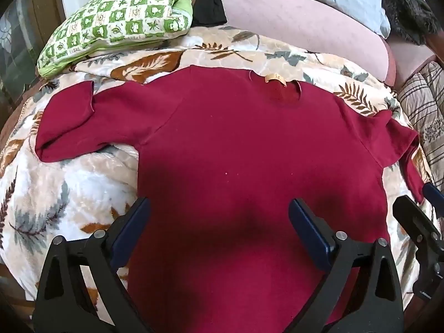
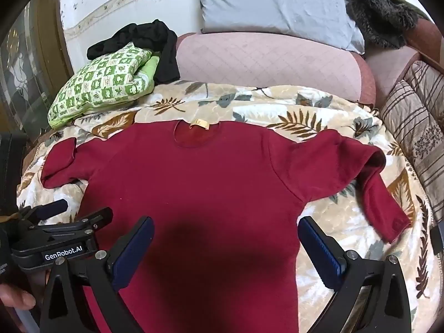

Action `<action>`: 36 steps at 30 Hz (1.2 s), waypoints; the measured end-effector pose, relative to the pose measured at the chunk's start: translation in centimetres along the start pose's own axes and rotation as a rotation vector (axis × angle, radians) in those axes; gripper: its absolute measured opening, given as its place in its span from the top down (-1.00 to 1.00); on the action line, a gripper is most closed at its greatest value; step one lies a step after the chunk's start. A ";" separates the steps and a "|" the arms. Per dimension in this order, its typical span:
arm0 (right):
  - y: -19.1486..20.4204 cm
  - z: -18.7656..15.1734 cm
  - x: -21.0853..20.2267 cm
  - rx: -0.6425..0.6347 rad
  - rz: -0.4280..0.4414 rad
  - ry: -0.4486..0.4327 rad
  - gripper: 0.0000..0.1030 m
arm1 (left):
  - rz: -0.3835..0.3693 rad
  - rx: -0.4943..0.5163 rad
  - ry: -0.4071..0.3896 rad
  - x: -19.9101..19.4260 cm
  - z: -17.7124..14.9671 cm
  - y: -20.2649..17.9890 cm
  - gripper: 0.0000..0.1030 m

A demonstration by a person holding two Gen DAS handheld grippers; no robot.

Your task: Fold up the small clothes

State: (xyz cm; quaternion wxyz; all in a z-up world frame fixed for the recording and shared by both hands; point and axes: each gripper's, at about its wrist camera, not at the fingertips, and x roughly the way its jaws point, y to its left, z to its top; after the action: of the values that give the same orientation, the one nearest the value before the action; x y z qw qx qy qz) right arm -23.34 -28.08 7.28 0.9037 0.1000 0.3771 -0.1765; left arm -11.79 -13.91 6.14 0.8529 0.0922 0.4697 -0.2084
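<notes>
Where both tongs gape, red shirt (image 1: 236,144) flat.

I see a leaf-patterned blanket (image 2: 277,116) spread across the surface in front of me, cream with brown and grey fronds. At its far left corner sits a green-and-white checked cushion (image 2: 102,88), and a black garment (image 2: 155,47) is draped over the cushion's top and down its right side. Behind the blanket runs a pink quilted cushion (image 2: 266,63), with a pale blue pillow (image 2: 277,5) leaning above it against a white wall (image 2: 119,5). A dark furry item (image 2: 380,14) lies at the far right, and a striped quilt (image 2: 416,116) sits below it.
</notes>
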 end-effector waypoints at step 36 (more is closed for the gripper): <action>1.1 1.0 3.4 -0.002 0.003 0.017 -1.00 | 0.066 -0.008 -0.032 1.2 1.2 1.8 -0.92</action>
State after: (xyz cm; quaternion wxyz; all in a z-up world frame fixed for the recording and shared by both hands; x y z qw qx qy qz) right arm -20.01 -28.26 5.60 0.9008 0.1011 0.3848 -0.1741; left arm -9.49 -13.08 5.68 0.8670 0.1010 0.4538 -0.1795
